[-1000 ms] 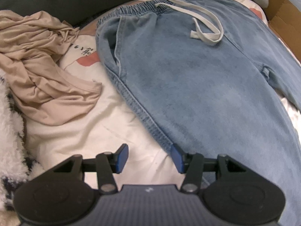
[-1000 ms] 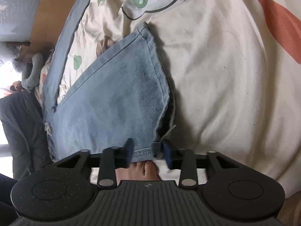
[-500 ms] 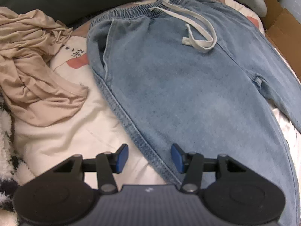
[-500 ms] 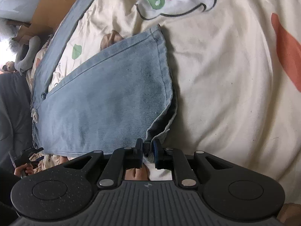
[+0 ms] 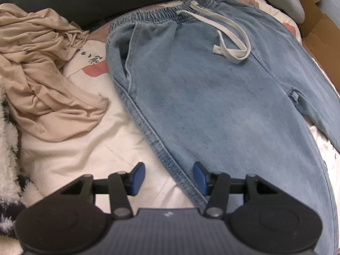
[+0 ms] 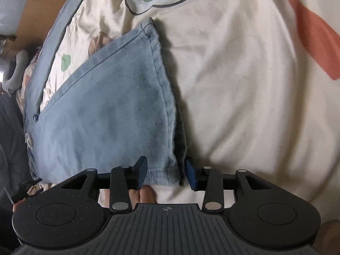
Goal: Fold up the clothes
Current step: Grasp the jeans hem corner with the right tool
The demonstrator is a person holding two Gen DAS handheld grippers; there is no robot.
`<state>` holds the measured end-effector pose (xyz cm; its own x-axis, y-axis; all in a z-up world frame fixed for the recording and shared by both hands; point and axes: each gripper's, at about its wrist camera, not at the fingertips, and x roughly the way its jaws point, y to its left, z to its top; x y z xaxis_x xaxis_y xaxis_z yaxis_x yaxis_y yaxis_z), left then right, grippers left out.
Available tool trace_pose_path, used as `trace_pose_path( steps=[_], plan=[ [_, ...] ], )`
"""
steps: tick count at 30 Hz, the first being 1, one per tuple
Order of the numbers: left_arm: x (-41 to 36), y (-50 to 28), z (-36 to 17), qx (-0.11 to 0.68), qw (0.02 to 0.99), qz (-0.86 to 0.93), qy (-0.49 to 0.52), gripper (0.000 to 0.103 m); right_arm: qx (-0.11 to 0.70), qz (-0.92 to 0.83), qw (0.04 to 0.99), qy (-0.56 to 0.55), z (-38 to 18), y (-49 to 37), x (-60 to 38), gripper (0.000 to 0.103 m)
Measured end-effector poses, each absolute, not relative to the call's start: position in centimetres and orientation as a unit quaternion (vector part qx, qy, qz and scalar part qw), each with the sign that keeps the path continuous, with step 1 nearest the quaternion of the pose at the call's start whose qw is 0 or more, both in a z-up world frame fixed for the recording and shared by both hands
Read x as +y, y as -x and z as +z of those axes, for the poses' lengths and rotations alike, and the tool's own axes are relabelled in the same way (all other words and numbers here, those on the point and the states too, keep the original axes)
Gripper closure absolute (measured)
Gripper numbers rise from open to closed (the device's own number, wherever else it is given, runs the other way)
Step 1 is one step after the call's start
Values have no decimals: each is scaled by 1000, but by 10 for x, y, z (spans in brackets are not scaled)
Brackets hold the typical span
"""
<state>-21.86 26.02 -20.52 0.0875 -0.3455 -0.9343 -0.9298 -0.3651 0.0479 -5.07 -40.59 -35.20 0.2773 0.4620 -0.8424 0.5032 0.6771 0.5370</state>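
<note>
Now: hem released, both tools slack over the light blue denim drawstring trousers (image 5: 212, 97).
My right gripper (image 6: 165, 173) has just been opening; the hem corner sits between its jaws, unpinched. My left gripper (image 5: 167, 177) hangs open astride the side seam, which runs away toward the waistband.

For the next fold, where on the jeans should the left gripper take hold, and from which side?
Judging from the left wrist view, grip the outer side seam of the jeans, coming in from the bare sheet side. That stitched edge lies flat and exposed between the open left gripper pads, so one pad could probably slide under it. The waistband sits farther off, next to the beige garment.
</note>
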Motion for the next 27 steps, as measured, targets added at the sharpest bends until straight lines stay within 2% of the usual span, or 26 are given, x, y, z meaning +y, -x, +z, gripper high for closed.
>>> trace_pose_path(
  steps=[8, 10, 11, 14, 27],
  plan=[
    [260, 219, -204, 464, 299, 488, 676, 50, 585, -9, 672, -453, -371, 57, -405, 59],
    [260, 220, -203, 456, 298, 493, 679, 50, 580, -3, 665, -470, -374, 56, -405, 71],
    [260, 221, -202, 451, 297, 495, 680, 50, 580, -2, 665, -470, -373, 55, -405, 95],
    [260, 222, -201, 433, 295, 505, 686, 50, 604, -12, 674, -426, -366, 49, -402, 94],
    [266, 231, -198, 363, 271, 552, 700, 53, 612, 9, 683, -399, -312, 24, -413, 94]
  ],
)
